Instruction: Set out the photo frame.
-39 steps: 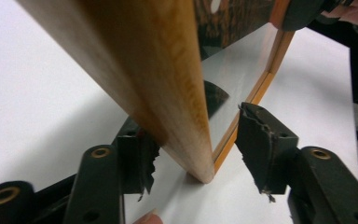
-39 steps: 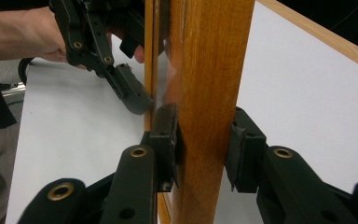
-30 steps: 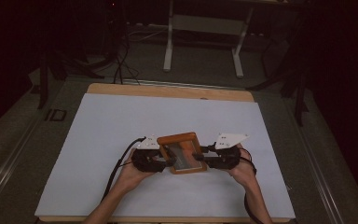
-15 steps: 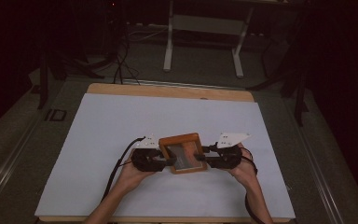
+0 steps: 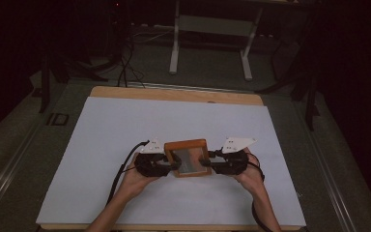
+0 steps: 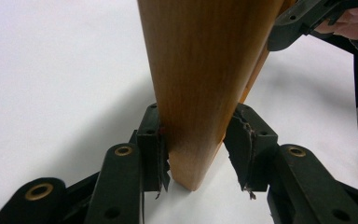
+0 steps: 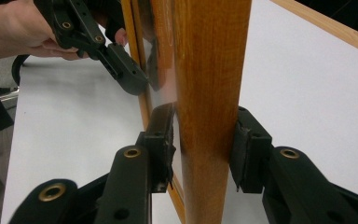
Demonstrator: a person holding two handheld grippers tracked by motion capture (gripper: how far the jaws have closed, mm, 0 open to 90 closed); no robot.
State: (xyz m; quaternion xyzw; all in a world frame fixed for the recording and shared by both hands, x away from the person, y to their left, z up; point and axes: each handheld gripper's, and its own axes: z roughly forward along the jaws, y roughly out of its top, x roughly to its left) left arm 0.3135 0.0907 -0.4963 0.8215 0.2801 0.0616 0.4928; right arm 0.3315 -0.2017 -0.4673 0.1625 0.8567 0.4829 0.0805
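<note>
A wooden picture frame (image 5: 186, 145) with a glass pane is held between my two grippers over the white sheet (image 5: 125, 125). My left gripper (image 5: 171, 164) grips its left edge and my right gripper (image 5: 206, 163) its right edge. In the left gripper view the frame's edge (image 6: 200, 70) stands upright between the pads of the left gripper (image 6: 198, 126). Those jaws have just been closing onto the wood. In the right gripper view the right gripper (image 7: 205, 130) has both pads pressed on the frame's other edge (image 7: 209, 70). The left gripper (image 7: 121, 70) shows beyond it.
The white sheet covers a wooden table whose far edge (image 5: 174, 94) shows at the back. A cable (image 5: 121, 169) trails from the left gripper toward the table's front edge. Behind the table stand metal legs (image 5: 175, 53) and floor cables (image 5: 125, 67) in the dark.
The frame has turned a little and now lies squarer to the high view. Both hands have kept their place on either side of it.
</note>
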